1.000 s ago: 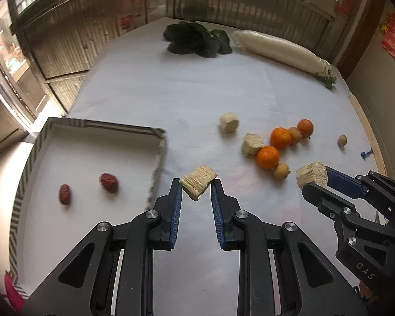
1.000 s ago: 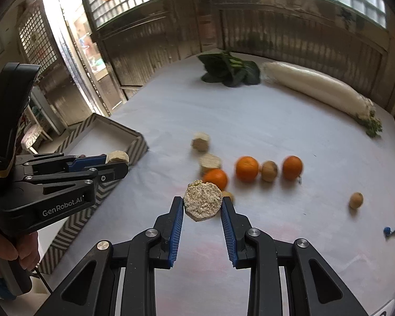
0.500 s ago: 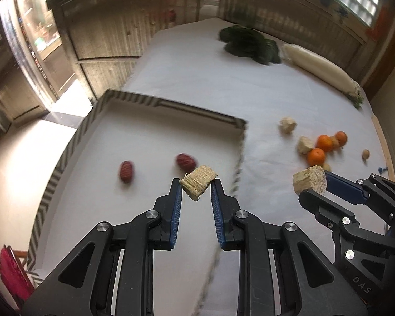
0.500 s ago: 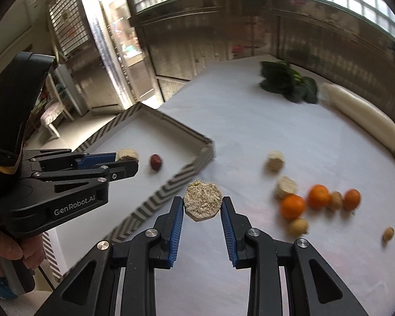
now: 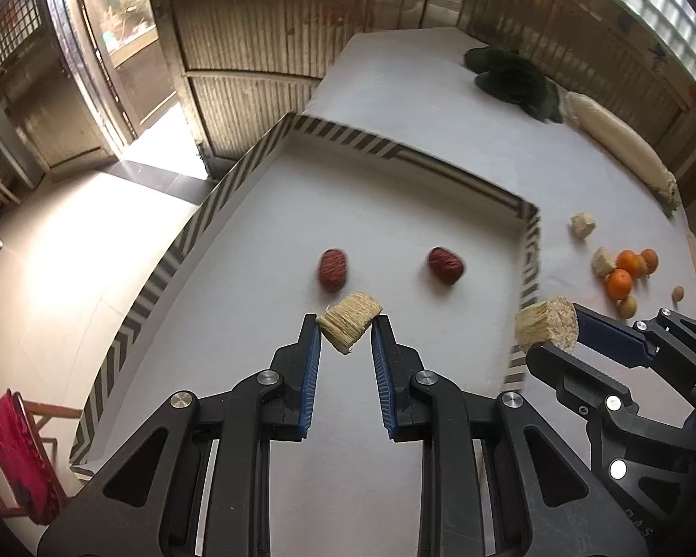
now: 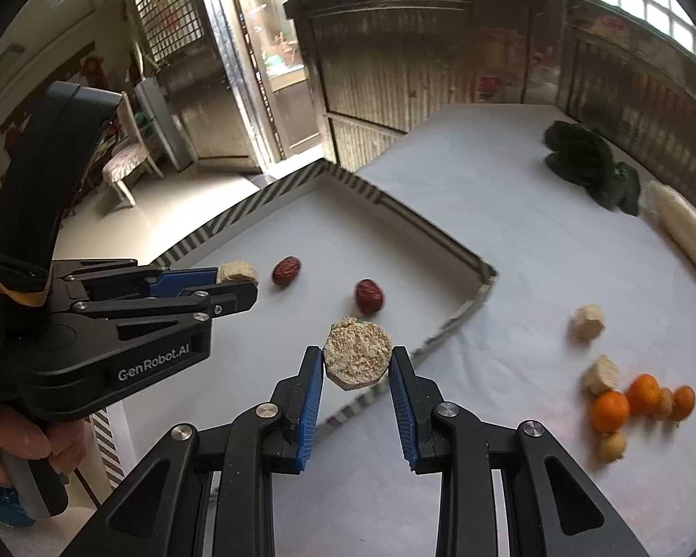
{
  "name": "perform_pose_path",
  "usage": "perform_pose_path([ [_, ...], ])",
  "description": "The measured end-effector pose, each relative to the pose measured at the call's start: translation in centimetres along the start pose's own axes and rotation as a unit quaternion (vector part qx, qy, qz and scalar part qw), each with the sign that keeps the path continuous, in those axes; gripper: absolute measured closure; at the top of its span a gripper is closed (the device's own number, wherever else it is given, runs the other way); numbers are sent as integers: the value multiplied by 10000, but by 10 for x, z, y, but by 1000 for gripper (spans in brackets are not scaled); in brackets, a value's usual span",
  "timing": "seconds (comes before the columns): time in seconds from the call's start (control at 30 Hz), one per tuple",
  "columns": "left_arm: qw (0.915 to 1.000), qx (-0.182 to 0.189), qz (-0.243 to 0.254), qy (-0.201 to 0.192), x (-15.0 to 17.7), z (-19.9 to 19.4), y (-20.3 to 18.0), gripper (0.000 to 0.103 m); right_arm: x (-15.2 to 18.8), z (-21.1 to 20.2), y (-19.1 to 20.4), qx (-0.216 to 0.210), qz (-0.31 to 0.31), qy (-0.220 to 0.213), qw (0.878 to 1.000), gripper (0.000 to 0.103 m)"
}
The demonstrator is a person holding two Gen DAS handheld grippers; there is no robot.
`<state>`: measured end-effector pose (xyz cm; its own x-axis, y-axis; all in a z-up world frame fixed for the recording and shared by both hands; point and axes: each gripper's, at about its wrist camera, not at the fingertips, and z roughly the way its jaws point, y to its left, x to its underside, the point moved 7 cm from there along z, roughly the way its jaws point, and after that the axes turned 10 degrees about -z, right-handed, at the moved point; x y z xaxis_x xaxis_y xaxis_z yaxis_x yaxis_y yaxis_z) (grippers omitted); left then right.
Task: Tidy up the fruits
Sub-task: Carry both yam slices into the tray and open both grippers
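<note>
Two claws each grip a fibrous beige chunk. The left claw [image 5: 346, 330] clamps its tilted chunk [image 5: 349, 327] above the striped-rim tray [image 5: 236, 176], just short of two red dates [image 5: 332, 269] lying apart on the tray floor. The right claw [image 6: 356, 361] pinches a round-faced chunk [image 6: 357, 358] over the tray's edge nearest the counter [image 6: 510, 241] middle. Oranges [image 6: 609, 411] cluster toward the counter's right edge.

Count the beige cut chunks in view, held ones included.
4. One in the left gripper above the striped tray; one in the right gripper near the tray's wall; two on the white tablecloth at and, beside the oranges.
</note>
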<state>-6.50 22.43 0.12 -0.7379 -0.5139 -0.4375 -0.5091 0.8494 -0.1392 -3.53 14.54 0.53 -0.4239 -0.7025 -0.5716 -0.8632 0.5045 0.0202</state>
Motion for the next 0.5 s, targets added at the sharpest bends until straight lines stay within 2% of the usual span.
perform_pose_path([
  [0.5, 9994, -132, -148, 286, 3, 27, 24, 81, -13, 43, 16, -203, -84, 271, 9994, 75],
])
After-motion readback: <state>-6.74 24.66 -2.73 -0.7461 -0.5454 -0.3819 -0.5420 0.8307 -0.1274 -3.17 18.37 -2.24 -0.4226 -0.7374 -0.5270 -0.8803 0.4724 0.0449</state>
